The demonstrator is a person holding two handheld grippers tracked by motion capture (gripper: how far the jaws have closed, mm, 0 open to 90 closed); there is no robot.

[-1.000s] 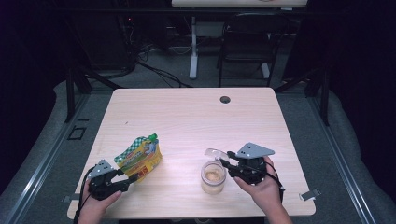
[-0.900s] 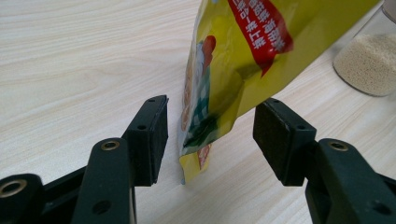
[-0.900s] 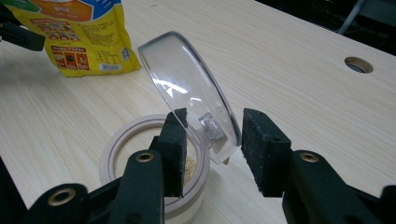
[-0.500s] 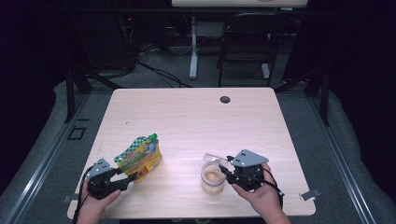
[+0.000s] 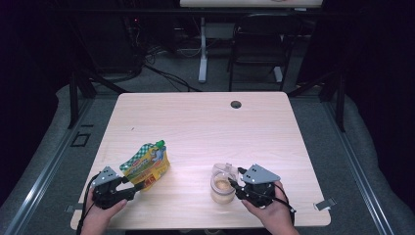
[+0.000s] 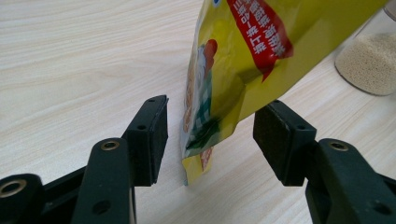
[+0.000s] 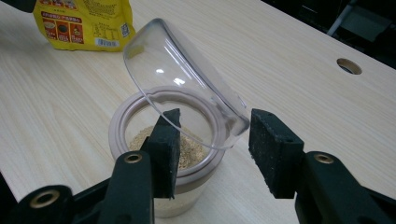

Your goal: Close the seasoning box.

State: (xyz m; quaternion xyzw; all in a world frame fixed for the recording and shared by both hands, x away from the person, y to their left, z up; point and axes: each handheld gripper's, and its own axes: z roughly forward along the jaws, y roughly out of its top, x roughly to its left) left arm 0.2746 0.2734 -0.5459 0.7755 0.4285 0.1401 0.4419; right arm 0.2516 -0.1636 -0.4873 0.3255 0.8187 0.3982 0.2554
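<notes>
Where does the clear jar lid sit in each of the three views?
High view: clear lid tilted on the jar's rim, lower centre-right.
Left gripper view: out of frame.
Right gripper view: lid at centre, above the open jaws.
Shared landmark: yellow pouch.

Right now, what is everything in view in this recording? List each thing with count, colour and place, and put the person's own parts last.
snack pouch: 1, yellow with green and red print, standing near the table's front left, its lower corner between the left claw's open jaws.
jar: 1, clear, tan grains inside, front middle-right of the table.
dome lid: 1, clear, tilted on the jar's rim, its edge between the right claw's jaws, which have just been opening.
table: 1, light wood, with a round hole near the far edge.
chair: 1, dark, behind the table.
left claw: 1, black, front left.
right claw: 1, black, beside the jar.
hands: 2, at the bottom edge.
</notes>
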